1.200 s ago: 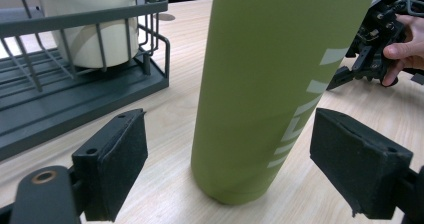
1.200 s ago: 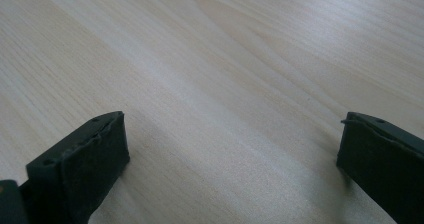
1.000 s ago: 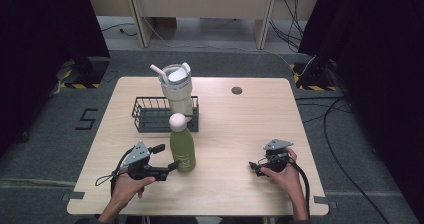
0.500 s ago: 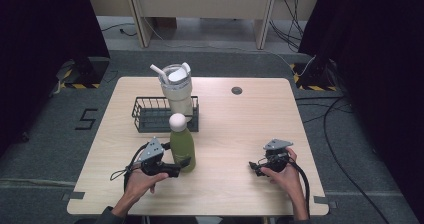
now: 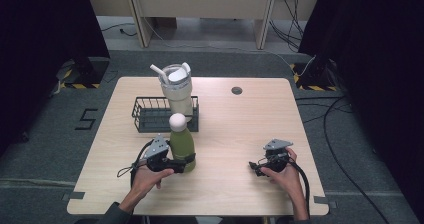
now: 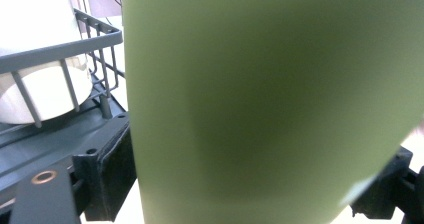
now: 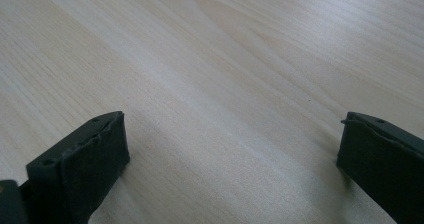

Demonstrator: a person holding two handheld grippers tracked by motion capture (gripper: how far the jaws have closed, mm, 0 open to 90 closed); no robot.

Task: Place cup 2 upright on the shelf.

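Note:
A green bottle (image 5: 182, 143) with a white round cap stands upright on the wooden table (image 5: 240, 129), just in front of a black wire basket (image 5: 150, 115). My left gripper (image 5: 186, 160) reaches level from the left, and its jaws stand on either side of the bottle's lower body. In the left gripper view the bottle (image 6: 270, 99) fills the space between the pads of the left gripper (image 6: 255, 149), which stay wide apart and do not visibly press. My right gripper (image 5: 255, 168) rests low at the front right. In its own view the right gripper (image 7: 230, 129) is open over bare wood.
A pale tumbler (image 5: 176, 91) with a straw and handle stands in the basket's right end, directly behind the bottle; the basket (image 6: 60, 54) and tumbler (image 6: 35, 84) also sit close in the left gripper view. A round grommet (image 5: 237, 90) lies near the table's back edge.
My left hand has slid right along the table until its jaws came around the green bottle. The bottle and the right hand have stayed in place.

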